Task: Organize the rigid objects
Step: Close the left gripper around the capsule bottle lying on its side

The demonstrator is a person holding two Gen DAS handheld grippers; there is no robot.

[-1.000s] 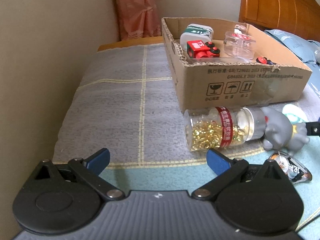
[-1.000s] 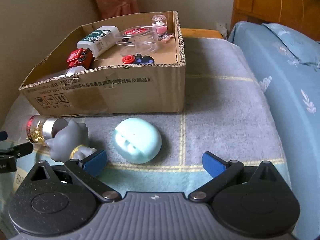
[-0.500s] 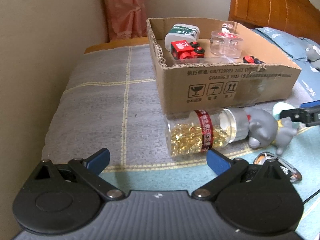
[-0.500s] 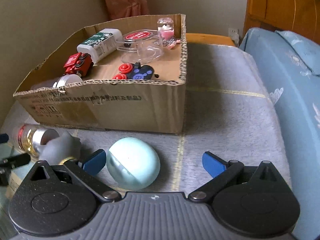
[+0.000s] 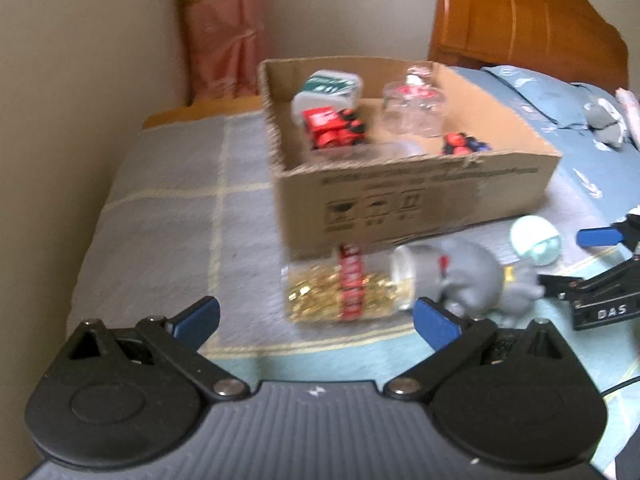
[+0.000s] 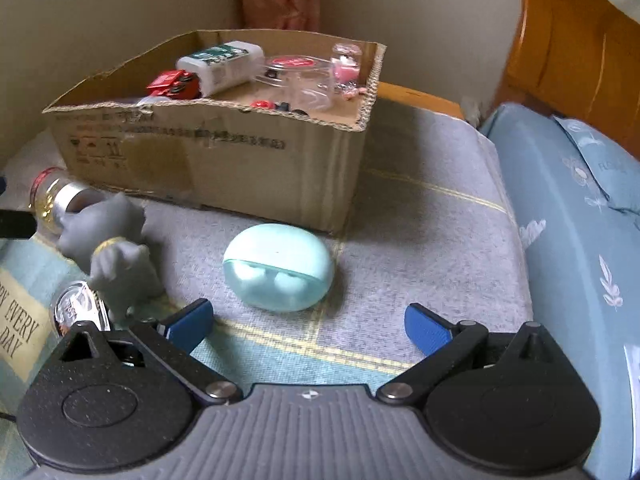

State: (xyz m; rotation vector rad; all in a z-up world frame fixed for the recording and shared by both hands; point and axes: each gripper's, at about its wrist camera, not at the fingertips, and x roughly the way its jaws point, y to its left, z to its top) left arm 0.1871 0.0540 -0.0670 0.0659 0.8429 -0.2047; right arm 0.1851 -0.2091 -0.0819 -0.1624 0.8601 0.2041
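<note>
A cardboard box (image 5: 416, 200) (image 6: 224, 156) stands on the grey blanket and holds a red toy car (image 5: 332, 128), a white bottle (image 6: 220, 64) and clear plastic containers (image 5: 412, 108). In front of it lie a clear bottle of golden capsules (image 5: 344, 292), a grey figurine (image 5: 468, 276) (image 6: 112, 248) and a mint earbud case (image 6: 280, 266) (image 5: 534, 236). My left gripper (image 5: 316, 320) is open, just short of the capsule bottle. My right gripper (image 6: 308, 324) is open, with the earbud case just beyond its fingers. The right gripper also shows in the left wrist view (image 5: 600, 268).
A small shiny packet (image 6: 76, 308) lies by the figurine. A blue quilt (image 6: 580, 248) rises at the right, with a wooden headboard (image 5: 520, 24) behind. A wall (image 5: 80, 100) and a pink curtain (image 5: 220, 28) bound the left and back.
Both grippers have shifted: the left view has swung so the capsule bottle sits between its fingers' line; the right gripper has pulled back and turned so the earbud case is centred ahead.
</note>
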